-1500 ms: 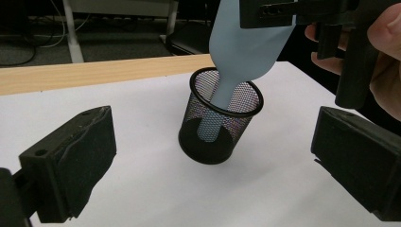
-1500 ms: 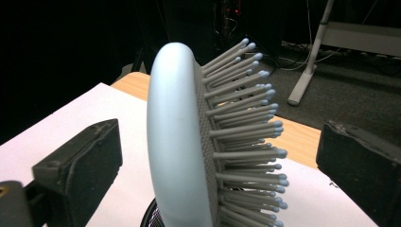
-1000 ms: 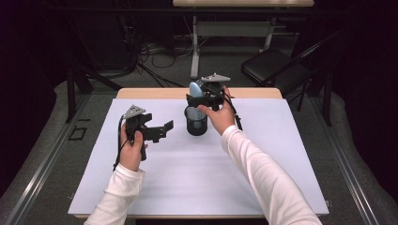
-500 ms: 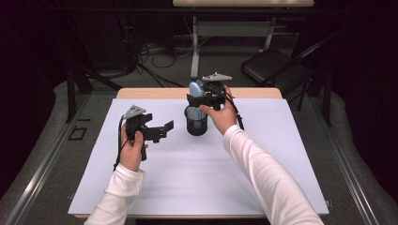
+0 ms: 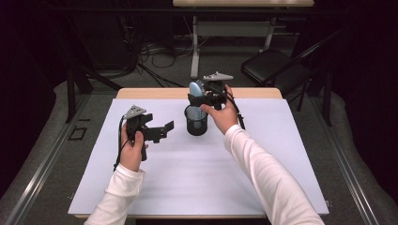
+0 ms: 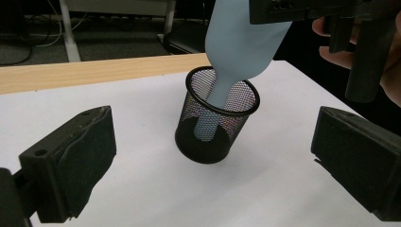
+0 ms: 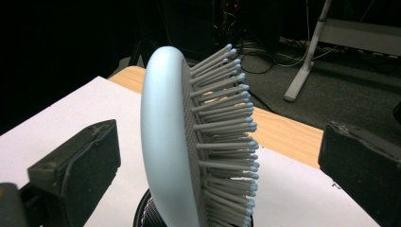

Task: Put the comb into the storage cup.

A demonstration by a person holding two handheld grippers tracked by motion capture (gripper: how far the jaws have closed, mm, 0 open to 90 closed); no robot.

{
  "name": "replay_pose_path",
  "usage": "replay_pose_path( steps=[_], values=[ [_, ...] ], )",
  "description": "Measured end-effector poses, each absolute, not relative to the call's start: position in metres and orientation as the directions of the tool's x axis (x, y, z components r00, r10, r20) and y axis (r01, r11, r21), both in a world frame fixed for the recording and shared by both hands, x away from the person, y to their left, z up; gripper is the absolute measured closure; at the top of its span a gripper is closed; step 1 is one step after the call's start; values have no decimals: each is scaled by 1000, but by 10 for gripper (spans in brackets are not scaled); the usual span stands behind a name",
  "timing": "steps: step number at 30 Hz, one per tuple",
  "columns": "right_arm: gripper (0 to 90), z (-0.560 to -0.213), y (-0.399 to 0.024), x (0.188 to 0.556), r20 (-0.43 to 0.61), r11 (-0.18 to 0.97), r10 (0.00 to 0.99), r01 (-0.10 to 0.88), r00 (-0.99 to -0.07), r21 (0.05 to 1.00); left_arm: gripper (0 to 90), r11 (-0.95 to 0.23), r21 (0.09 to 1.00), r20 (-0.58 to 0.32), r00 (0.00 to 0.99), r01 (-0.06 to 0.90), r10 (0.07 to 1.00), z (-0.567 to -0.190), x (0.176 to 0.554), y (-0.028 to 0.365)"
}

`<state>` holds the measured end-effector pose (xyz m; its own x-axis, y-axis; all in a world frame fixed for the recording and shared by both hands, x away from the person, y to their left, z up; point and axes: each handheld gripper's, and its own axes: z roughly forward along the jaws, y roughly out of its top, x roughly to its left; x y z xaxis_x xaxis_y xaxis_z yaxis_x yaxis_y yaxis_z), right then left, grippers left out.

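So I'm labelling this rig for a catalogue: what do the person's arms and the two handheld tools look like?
Both arms wear long white sleeves. The left claw and the right claw are matte black plastic with blocky, padded jaws, and each body carries a grey three-cornered plate on top. A black cable trails from the left one down past the wrist.

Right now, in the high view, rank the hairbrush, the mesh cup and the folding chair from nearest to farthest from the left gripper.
From the left gripper:
1. Mesh cup, just to its right on the table.
2. Hairbrush, standing in the cup, its head above the rim.
3. Folding chair, on the floor past the table's far right corner.
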<state>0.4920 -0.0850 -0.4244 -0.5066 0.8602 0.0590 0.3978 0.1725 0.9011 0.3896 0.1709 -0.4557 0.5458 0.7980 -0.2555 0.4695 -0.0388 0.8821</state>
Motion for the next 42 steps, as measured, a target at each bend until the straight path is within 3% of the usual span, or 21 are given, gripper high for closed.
replay_pose_path(
  steps=[42],
  values=[
    [0,-405,-95,476,30,189,861,374,-507,908,11,-29,882,-263,542,471,799,-454,389,172]
  ],
)
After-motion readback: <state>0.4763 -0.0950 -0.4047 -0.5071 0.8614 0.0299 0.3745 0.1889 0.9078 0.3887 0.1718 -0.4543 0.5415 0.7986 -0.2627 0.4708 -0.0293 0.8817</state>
